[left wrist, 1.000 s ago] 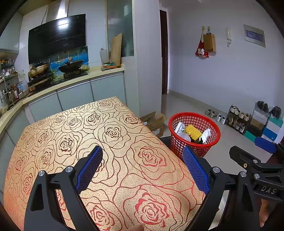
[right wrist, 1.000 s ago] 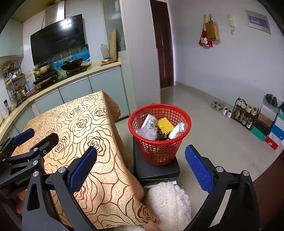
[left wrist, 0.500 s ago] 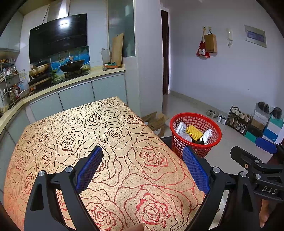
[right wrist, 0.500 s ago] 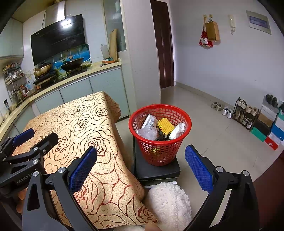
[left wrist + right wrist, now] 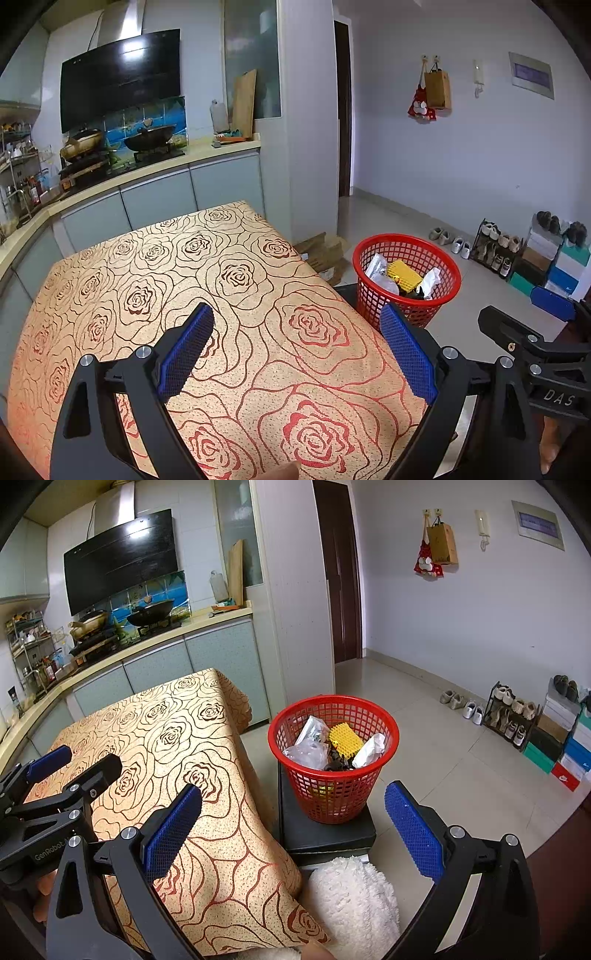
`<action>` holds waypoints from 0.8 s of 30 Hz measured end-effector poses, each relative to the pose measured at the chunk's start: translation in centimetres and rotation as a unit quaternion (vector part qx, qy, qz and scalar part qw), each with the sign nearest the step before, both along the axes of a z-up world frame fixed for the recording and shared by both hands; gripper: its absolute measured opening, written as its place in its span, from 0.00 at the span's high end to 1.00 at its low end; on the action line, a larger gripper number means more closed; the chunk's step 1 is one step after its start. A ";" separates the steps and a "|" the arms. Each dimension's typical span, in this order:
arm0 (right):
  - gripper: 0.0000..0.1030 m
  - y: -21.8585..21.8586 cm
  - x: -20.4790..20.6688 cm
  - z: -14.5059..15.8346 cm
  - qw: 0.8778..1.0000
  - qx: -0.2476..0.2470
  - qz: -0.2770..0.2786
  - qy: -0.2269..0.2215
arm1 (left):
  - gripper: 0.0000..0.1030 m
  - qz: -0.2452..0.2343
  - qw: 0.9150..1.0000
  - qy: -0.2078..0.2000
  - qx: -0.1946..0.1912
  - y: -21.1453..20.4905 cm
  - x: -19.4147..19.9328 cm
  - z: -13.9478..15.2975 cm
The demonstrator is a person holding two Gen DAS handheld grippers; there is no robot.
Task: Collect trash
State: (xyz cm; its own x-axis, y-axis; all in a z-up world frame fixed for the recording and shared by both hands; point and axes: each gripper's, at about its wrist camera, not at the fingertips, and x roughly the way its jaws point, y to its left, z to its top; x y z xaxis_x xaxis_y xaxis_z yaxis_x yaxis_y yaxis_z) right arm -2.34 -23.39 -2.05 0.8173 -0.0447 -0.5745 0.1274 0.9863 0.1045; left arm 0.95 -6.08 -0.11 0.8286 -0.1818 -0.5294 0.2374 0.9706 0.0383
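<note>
One round red plastic mesh basket (image 5: 334,760) stands on a flat black box (image 5: 325,830), just beside the tabletop (image 5: 192,288), whose woven gold cloth bears red rose outlines. In the basket lie crinkled clear wrappers (image 5: 308,751), one ridged yellow piece (image 5: 345,740) and a white wrapper (image 5: 369,751). Near the basket, the left tongs (image 5: 297,354) and right tongs (image 5: 293,834) gape wide, holding nothing, blue textured pads (image 5: 171,829) bare.

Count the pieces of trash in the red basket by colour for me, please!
Showing at the top of the red plastic mesh basket, as far as the right wrist view tells:
Silvery or clear plastic wrappers: 2
Yellow bumpy packet: 1
White crumpled wrapper: 1
Dark scraps: 1 clump
Total: 5
</note>
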 end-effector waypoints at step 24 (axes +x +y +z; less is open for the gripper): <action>0.06 0.0 -0.3 -0.5 1.000 0.005 0.000 0.002 | 0.14 -0.004 1.000 -0.028 0.013 -0.5 -0.9 0.3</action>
